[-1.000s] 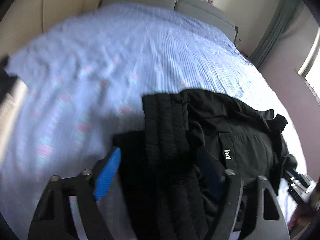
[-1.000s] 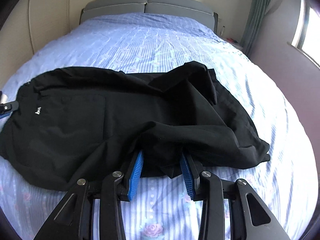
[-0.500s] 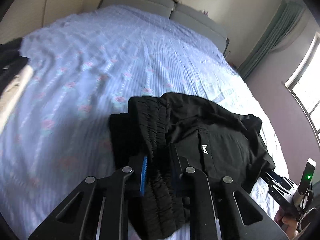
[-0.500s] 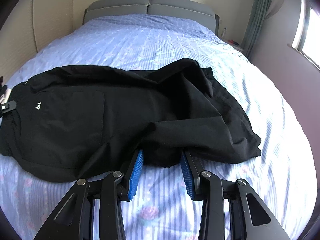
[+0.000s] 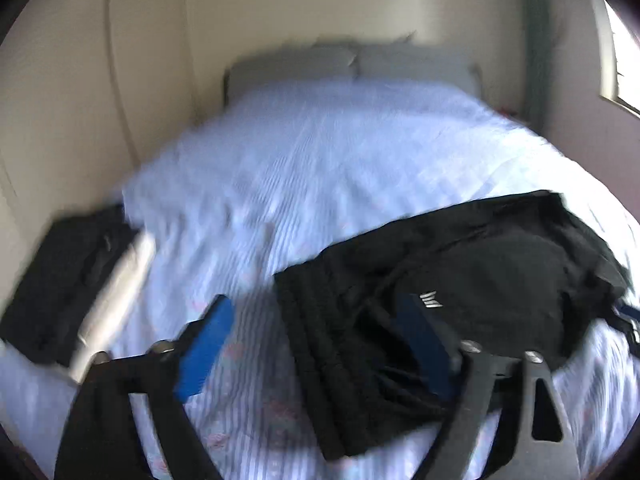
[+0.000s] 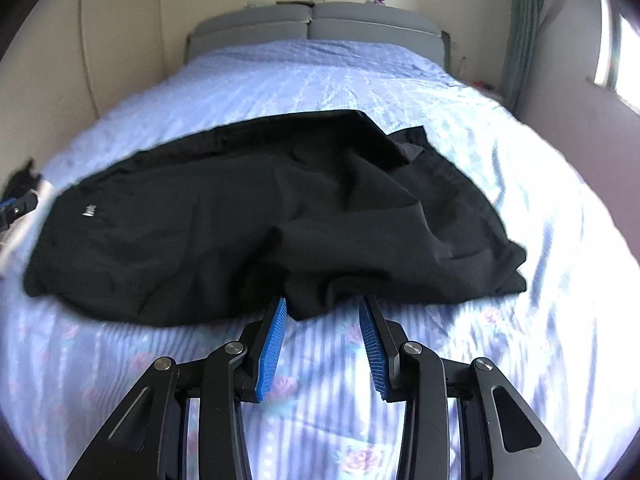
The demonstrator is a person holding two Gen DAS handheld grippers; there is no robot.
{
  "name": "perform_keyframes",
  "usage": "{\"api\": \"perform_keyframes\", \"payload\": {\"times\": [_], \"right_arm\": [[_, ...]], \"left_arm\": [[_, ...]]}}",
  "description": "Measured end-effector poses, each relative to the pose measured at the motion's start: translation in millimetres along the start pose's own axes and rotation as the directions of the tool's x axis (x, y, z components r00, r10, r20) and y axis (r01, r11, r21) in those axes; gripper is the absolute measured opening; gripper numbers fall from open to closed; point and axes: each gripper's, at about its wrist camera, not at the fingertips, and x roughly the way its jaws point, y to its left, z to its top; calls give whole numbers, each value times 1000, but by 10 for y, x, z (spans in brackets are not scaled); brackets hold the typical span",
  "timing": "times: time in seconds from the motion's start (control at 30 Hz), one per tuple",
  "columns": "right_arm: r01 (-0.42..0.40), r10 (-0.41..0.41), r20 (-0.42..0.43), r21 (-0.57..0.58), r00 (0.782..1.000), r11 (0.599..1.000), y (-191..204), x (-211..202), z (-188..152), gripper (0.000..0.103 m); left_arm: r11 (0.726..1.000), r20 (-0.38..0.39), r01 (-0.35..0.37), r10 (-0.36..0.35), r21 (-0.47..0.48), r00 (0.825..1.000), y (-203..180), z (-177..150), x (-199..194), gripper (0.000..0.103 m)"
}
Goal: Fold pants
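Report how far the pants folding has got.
Done: little. The pants lie spread and rumpled across the bed, one leg end flopped over the other, with no tidy fold.
In hand: the left gripper is opening around the waistband without pinching it; the right gripper has a bunch of cloth between its pads at the near edge.
Left: smoothing, laying leg on leg, folding lengthwise.

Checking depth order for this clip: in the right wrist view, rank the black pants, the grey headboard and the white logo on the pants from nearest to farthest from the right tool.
1. Black pants: hem fold lies between the right tool tips.
2. White logo: far left, on the pants.
3. Grey headboard: top centre, at the bed's far end.
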Motion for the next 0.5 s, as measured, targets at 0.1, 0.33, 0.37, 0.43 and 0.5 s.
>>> {"api": "perform_keyframes", "payload": {"times": [0.1,0.33,0.37,0.43,0.5], "right_arm": [[-48,48,2,38,999,998,-210,-42,-117,38],[-143,143,1,10,990,990,-224,-43,-128,38],[-142,142,2,-8,990,990,-176,-31,-118,38],[-151,151,-11,-39,989,988,-63,56,-39,38],[-162,161,-40,-33,986,986,-30,180,13,38]], "left_arm": [[991,5,92,-93,92,996,-232,-73,-210,88],[964,-122,266,-264,3,957,-480,-220,-91,88],[961,-132,275,-274,-12,953,-510,-251,-88,88],[957,-148,288,-290,-36,945,-532,-259,-41,88],[955,-148,295,-298,-45,943,-555,-277,-56,88]]}}
